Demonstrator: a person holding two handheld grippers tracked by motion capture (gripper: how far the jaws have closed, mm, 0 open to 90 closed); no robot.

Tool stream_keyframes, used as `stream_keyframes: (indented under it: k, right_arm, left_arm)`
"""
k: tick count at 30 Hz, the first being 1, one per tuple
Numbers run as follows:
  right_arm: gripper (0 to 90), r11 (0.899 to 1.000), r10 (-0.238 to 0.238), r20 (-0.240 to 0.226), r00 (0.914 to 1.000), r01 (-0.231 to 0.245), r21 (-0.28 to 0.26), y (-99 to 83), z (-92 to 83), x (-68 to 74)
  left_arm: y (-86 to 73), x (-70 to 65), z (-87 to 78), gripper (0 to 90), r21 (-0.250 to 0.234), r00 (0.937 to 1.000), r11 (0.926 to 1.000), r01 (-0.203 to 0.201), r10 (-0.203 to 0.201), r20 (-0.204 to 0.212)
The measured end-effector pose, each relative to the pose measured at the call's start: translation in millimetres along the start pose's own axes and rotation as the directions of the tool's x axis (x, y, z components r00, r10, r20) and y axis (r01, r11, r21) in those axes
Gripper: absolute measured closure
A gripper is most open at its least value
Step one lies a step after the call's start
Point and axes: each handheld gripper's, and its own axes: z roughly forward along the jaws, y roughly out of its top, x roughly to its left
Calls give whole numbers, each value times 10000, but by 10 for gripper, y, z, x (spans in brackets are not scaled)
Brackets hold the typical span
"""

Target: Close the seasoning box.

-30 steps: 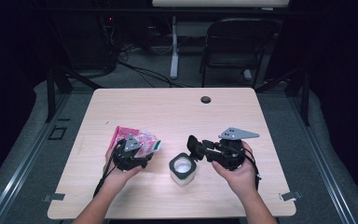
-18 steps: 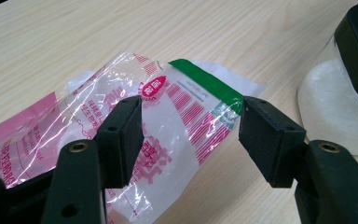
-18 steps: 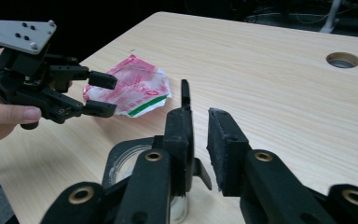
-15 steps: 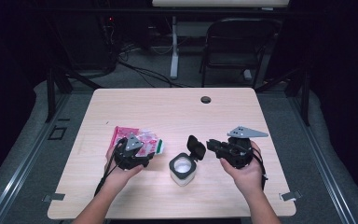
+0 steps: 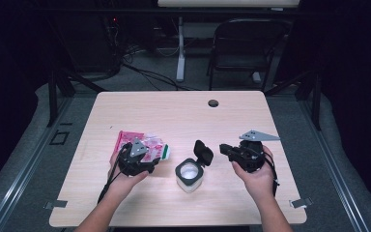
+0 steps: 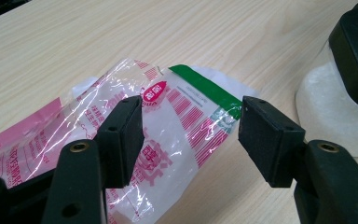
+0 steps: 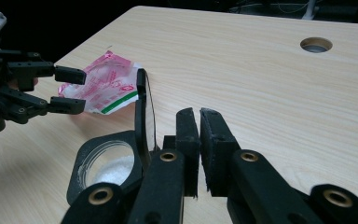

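A pink and clear plastic bag (image 5: 142,141) with a green strip lies on the table at the left. My left gripper (image 5: 152,162) stands open at its near edge. In the left gripper view, the bag (image 6: 74,130) lies under and beyond the left gripper (image 6: 191,112). A white jar (image 5: 189,176) of white powder stands at the middle, its black flip lid (image 5: 204,151) raised. My right gripper (image 5: 224,150), just right of the lid, has just been closing; the right gripper view shows the right gripper (image 7: 199,114) shut with nothing between the jaws, beside the jar (image 7: 107,168).
The wooden table (image 5: 174,116) has a round cable hole (image 5: 213,103) near its far edge. A dark chair (image 5: 244,43) and cables stand on the floor beyond. Bare wood lies to the right of my right hand and behind the jar.
My right gripper has drawn back to the right, away from the jar's lid, and its jaws have come together. The lid stays raised. The left gripper has not moved.
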Motion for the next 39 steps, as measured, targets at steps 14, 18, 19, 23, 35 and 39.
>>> stream_keyframes:
  k: [14,18,19,23,35,39]
  right_arm:
    - [836,9998,148,-68,9999,-147,155,-40,93,-34]
    - [836,9997,75,-80,9999,-73,220,-51,117,-19]
    - [836,9997,72,-106,9999,-69,247,-59,132,-12]
    - [838,9993,31,-160,9999,-24,382,-79,172,11]
    - [843,9990,-239,-381,9990,253,356,-67,178,123]
    - [842,9987,-316,-402,9987,331,379,-60,173,137]
  left_arm:
    - [3,6,-71,405,-175,9999,9998,-3,1,-101]
    - [2,12,-75,406,-202,9999,9998,28,-31,-131]
    - [2,12,-74,407,-195,9999,9998,31,-34,-127]
    - [4,15,-72,406,-206,9999,9998,26,-29,-146]
    - [7,9,-63,406,-191,9999,9998,-29,26,-110]
    - [6,3,-63,406,-184,10000,9998,-31,29,-85]
